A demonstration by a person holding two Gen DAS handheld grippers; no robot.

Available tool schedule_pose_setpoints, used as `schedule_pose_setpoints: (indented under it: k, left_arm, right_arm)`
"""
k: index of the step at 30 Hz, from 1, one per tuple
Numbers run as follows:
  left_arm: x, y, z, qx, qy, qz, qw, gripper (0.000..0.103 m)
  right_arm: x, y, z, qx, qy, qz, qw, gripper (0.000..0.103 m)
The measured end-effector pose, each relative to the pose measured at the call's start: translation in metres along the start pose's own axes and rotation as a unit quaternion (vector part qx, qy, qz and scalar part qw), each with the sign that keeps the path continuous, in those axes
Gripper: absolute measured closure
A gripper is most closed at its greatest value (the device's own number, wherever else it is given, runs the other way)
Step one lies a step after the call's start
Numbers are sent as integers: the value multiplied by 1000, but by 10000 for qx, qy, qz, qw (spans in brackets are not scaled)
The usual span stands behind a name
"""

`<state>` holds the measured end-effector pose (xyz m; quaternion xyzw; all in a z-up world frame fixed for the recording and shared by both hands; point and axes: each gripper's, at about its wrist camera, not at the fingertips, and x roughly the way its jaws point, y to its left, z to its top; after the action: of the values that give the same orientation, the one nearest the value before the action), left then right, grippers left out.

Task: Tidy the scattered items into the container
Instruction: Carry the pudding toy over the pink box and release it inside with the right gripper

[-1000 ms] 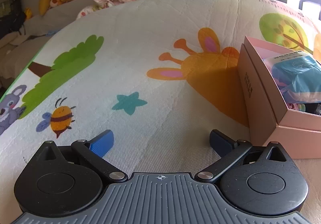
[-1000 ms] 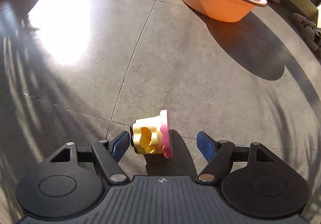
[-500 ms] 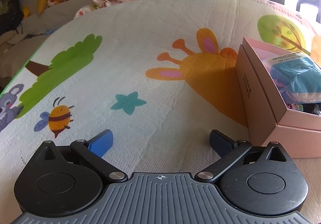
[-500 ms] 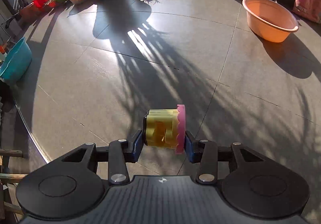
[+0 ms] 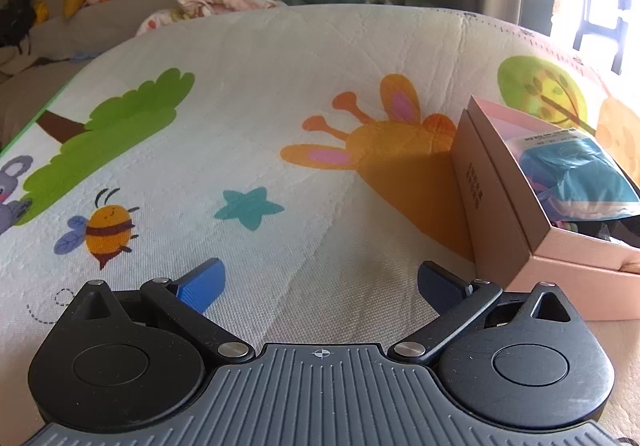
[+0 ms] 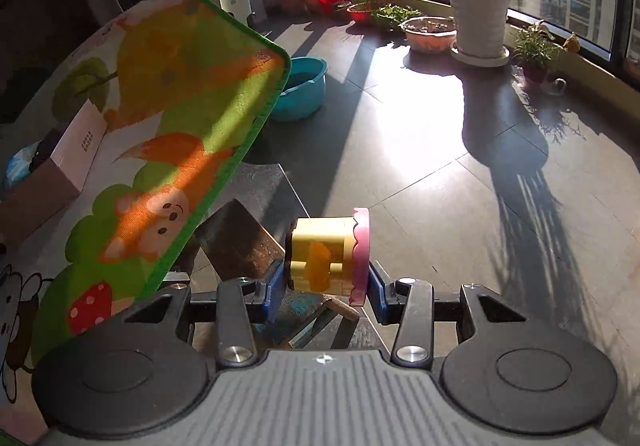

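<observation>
Toy [image 6: 326,256] sits clamped in the right gripper [image 6: 323,288]; carry it level over the box [image 6: 60,162], frame left, keeping the squeeze steady.

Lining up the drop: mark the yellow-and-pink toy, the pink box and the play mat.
yellow-and-pink toy [image 6: 320,258], right wrist view, on its yellow body.
pink box [image 5: 496,206], left wrist view, on its brown side wall.
play mat [image 5: 280,86], left wrist view, on bare white fabric.
</observation>
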<state>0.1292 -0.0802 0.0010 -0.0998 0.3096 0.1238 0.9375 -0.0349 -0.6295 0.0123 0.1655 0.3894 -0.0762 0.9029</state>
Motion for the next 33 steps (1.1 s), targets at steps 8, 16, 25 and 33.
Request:
schedule_pose_setpoints:
  k: [8,16,25,33]
  left_arm:
    - [-21,14,-8,-93,-442,-1267,9909,0]
    - [-13,9,-7,43,-86,-1559,9877,0]
    - [-9,15,-8,-71,9,-1725,9850,0]
    - [-8,13,-7,-28,38,-1692,9856,0]
  right_arm:
    - [-42,157,38,-940,-483,989,9895,61]
    - [-20,313,97,-1441,-519,1528,9763,61]
    - [80,376,129,-1497,-27,642,9866,61]
    - [87,375,129,-1776,-107,574,9824,54]
